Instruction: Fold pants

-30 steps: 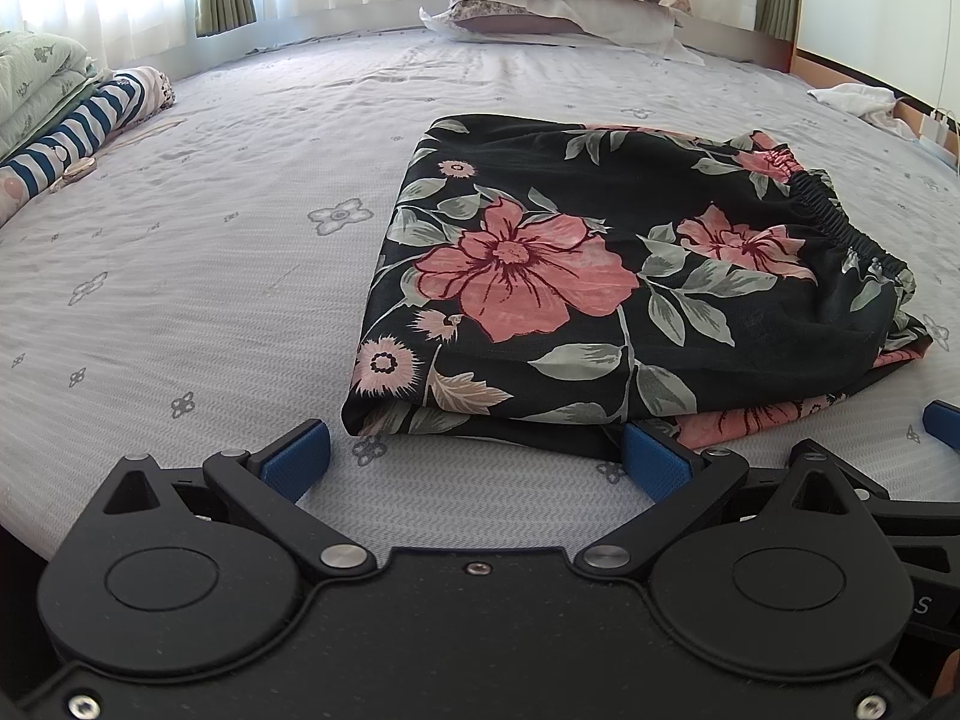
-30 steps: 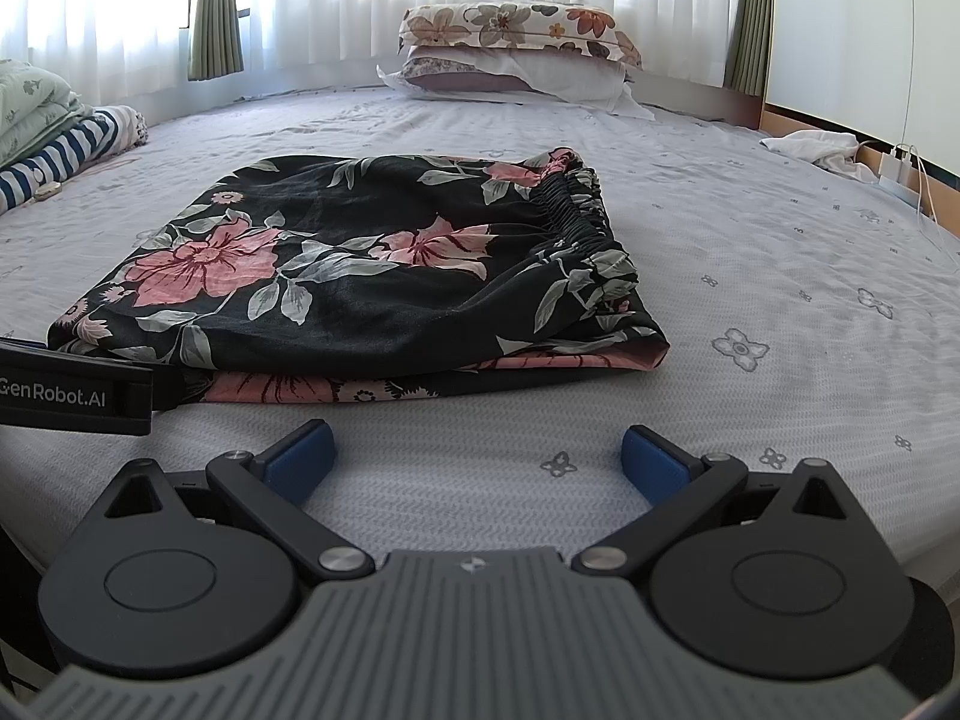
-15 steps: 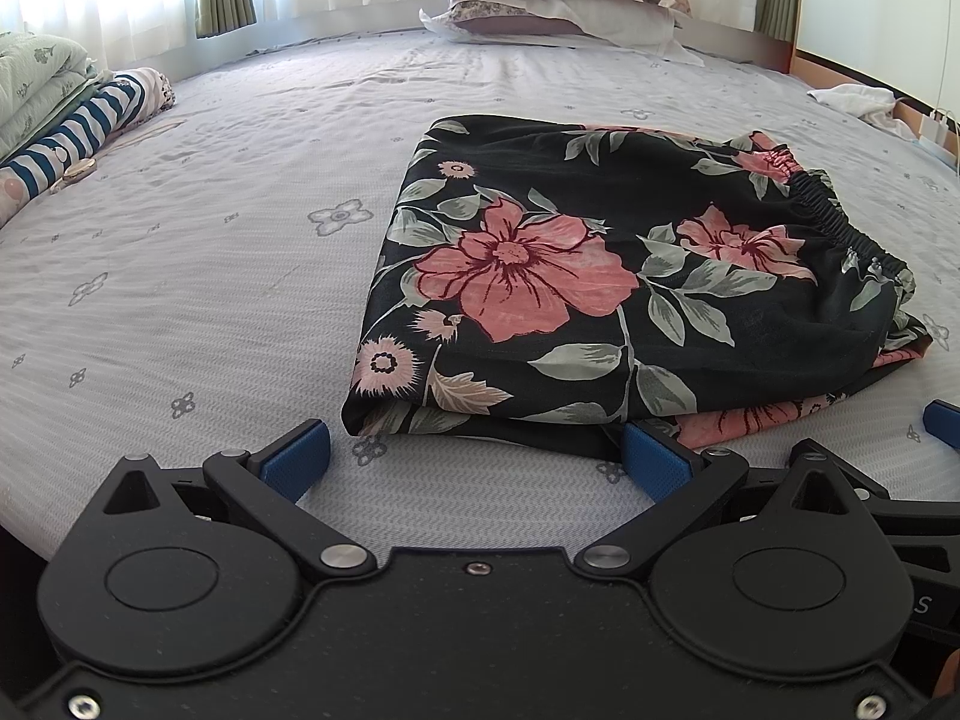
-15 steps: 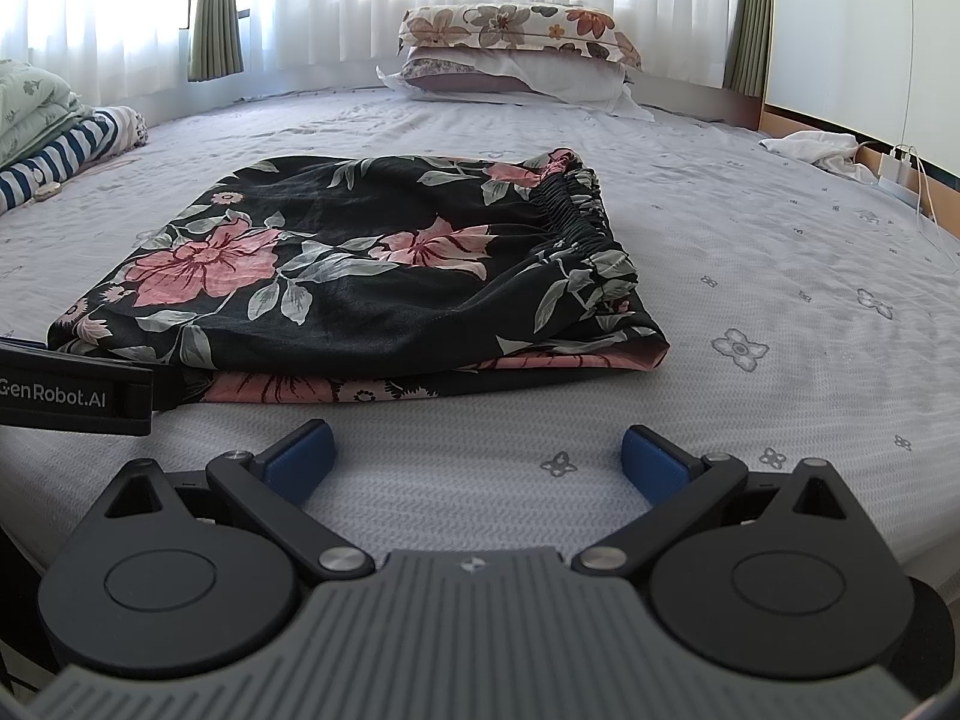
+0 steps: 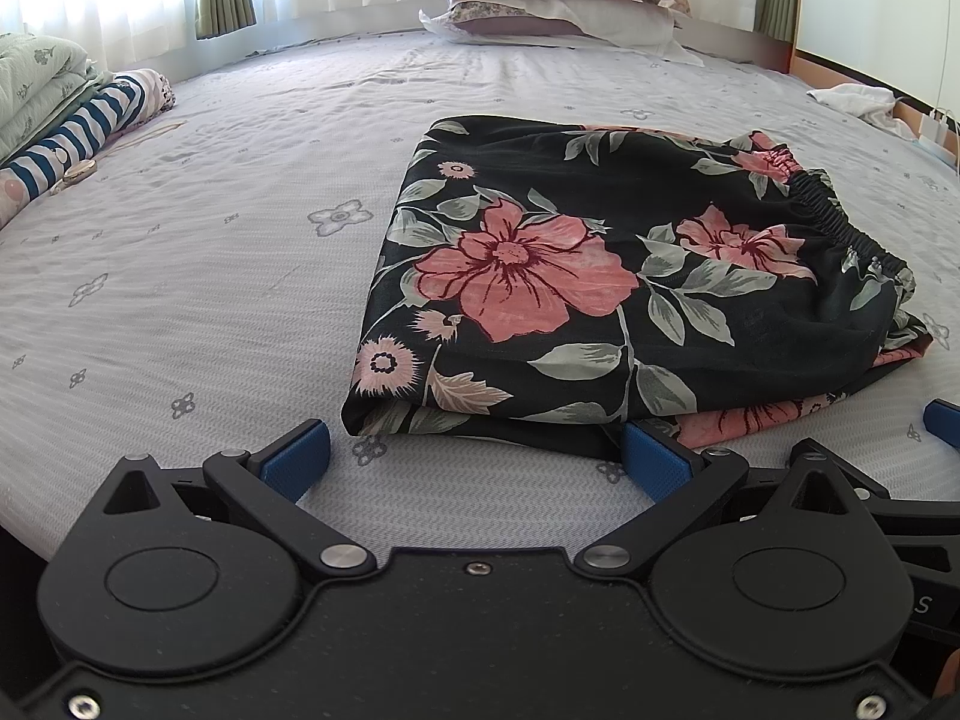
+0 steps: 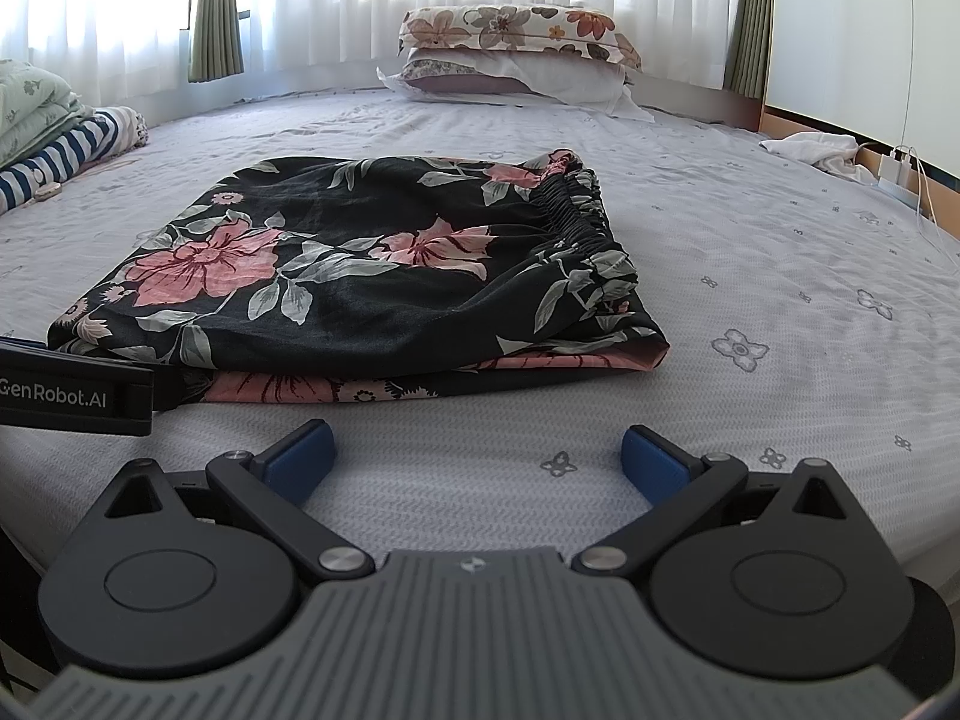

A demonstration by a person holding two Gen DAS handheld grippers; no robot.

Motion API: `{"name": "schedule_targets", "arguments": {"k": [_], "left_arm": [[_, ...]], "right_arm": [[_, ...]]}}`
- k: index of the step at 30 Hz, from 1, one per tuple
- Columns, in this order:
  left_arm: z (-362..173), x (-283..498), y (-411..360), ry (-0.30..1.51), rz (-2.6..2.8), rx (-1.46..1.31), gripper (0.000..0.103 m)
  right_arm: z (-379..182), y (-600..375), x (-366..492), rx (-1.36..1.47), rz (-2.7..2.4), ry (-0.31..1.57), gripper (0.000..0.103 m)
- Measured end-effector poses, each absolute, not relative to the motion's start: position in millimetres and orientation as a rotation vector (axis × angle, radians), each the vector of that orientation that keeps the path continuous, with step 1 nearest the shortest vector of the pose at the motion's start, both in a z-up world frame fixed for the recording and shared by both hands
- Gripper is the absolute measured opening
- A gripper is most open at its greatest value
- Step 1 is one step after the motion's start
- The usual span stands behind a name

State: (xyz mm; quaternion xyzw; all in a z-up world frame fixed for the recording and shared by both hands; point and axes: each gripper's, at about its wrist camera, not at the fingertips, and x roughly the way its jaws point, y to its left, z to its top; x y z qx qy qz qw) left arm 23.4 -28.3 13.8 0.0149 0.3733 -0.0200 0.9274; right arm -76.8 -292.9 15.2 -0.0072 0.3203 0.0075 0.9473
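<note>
Nothing has shifted since the earlier frames. The grey flower-printed bed (image 6: 780, 312) is spread wide; stacked pillows (image 6: 516, 54) lie at its far end. The pants (image 5: 600, 276), black floral cloth folded into a flat rectangle, rest mid-bed. The left gripper (image 5: 474, 450) and right gripper (image 6: 474, 450) are held wide apart, empty, just before its near edge.

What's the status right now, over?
Both tongs, left and right, open, empty. Black floral pants folded flat on grey bed sheet. Nothing in the way.
</note>
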Motion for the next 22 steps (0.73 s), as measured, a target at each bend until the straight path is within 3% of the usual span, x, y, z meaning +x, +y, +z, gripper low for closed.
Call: {"name": "schedule_targets", "arguments": {"k": [22], "left_arm": [[14.7,25.8,-27.2,0.766,-0.050,0.027,0.103]], "right_arm": [[15.7,-293.6,-76.2,-0.015,0.015,0.649,0.103]]}}
